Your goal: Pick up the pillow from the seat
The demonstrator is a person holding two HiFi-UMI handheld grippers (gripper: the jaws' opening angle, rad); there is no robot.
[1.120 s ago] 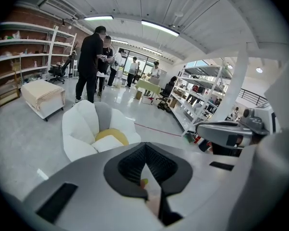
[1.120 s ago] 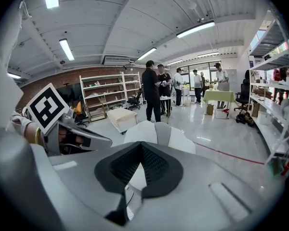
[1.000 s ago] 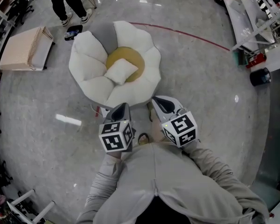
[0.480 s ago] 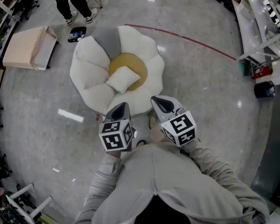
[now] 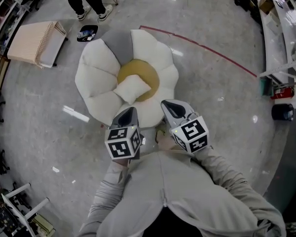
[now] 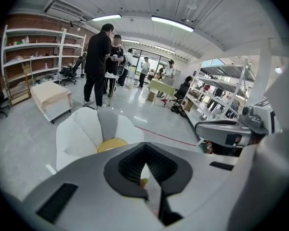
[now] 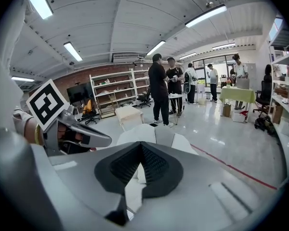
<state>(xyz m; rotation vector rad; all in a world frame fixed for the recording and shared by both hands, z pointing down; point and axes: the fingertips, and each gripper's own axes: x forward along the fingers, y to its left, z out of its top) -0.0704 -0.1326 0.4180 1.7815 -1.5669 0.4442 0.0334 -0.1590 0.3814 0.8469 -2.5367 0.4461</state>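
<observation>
On the seat (image 5: 94,68), the pillow (image 5: 131,88) lies across the yellow centre (image 5: 147,72) and the front-left lobe. Its long axis slants near-left to far-right in the head view. It sits ahead of both tools and apart from them: almost straight ahead of your left tool (image 5: 128,113), ahead and leftward of your right tool (image 5: 169,106). Left is nearer. Both tools are clenched on nothing. Their bodies hide the seat's near edge. Each gripper view shows only a pale sliver past its jaws, possibly the pillow.
</observation>
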